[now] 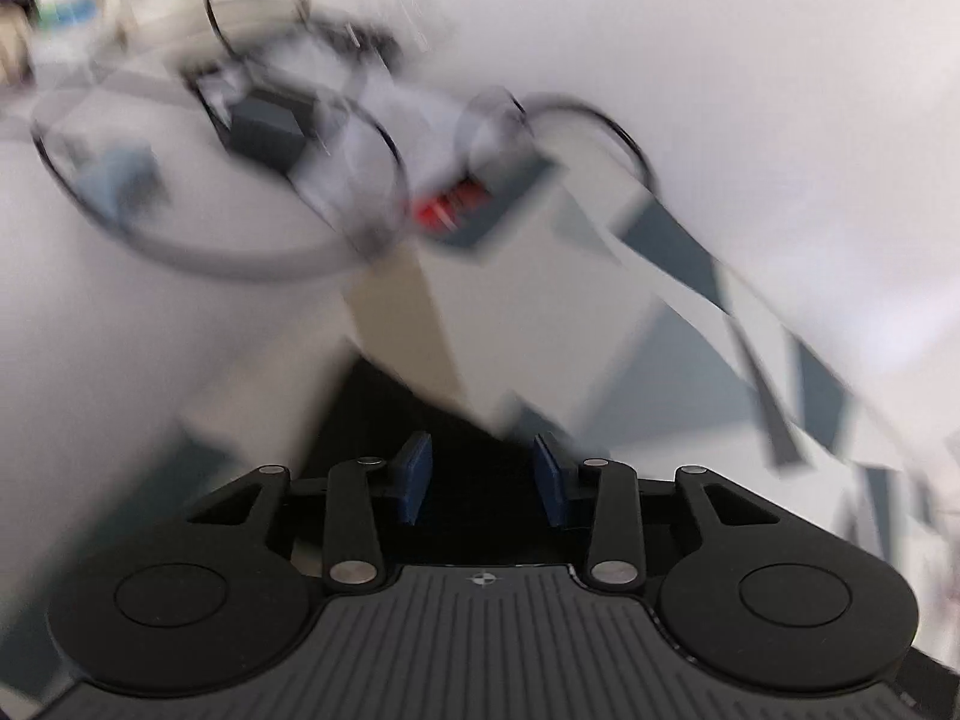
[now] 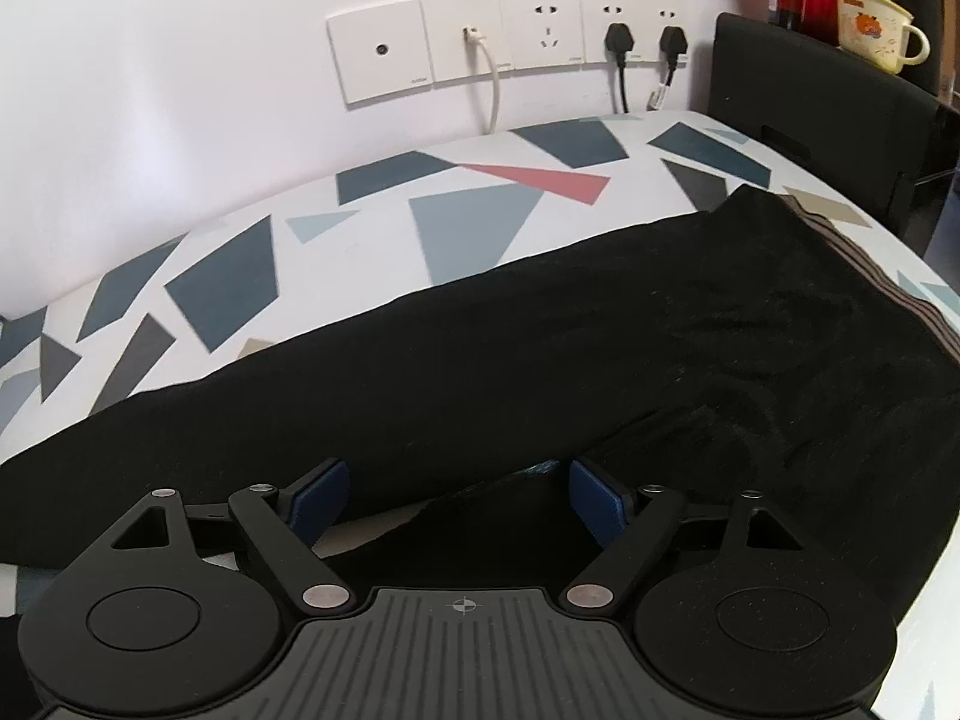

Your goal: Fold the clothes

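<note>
Black garment point(image 2: 540, 348) spread across patterned tabletop point(image 2: 468, 222), near wall sockets point(image 2: 510, 42), R gripper point(image 2: 459, 495) held released low over near hem, L gripper point(image 1: 483, 480) released, nothing gripped, L view heavily blurred.

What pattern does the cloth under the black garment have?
White cloth with blue, grey and red angular shapes, under the black fabric garment; clearest in the right wrist view.
</note>
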The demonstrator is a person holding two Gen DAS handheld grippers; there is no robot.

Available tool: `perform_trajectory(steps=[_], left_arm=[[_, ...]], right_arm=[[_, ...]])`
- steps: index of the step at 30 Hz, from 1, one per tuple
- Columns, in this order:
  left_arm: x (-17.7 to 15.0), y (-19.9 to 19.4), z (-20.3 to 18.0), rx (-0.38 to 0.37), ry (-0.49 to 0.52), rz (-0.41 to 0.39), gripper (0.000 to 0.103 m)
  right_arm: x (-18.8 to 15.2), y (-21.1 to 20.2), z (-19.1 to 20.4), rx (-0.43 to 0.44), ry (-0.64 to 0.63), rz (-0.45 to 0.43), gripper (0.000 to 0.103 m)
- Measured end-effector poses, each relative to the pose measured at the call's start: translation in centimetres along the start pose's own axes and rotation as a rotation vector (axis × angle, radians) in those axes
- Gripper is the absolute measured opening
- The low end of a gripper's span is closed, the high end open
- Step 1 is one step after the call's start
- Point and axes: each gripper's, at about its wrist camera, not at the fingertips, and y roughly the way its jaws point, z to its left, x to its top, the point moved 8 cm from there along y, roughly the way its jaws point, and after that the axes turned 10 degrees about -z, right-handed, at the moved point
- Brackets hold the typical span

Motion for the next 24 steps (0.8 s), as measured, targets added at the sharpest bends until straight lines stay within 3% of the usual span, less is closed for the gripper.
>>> perform_trajectory(steps=[3,6,9,11,14,19,24], left_arm=[[0.8,-0.4,0.4,0.011,-0.013,-0.011,0.053],[0.0,-2.6,0.5,-0.008,0.047,0.000,0.063],[-2.5,-5.2,-0.3,-0.099,0.068,0.073,0.072],[-4.5,-6.9,-1.3,-0.181,0.091,0.127,0.075],[-7.4,-9.4,-2.2,-0.228,0.141,0.148,0.083],[-11.7,-11.6,-4.2,-0.306,0.237,0.185,0.092],[-14.1,-12.2,-4.4,-0.254,0.303,0.208,0.096]], right_arm=[[-0.2,-0.4,0.4,0.013,0.012,0.002,0.082],[-0.3,-1.1,0.1,-0.011,0.026,-0.018,0.084],[0.2,-2.1,-1.3,-0.081,0.048,-0.044,0.087],[0.8,-3.2,-3.5,-0.164,0.058,-0.074,0.093],[1.7,-4.9,-6.9,-0.289,0.073,-0.119,0.102],[2.2,-8.3,-12.6,-0.476,0.060,-0.162,0.102],[1.0,-10.2,-18.6,-0.527,0.128,-0.175,0.102]])
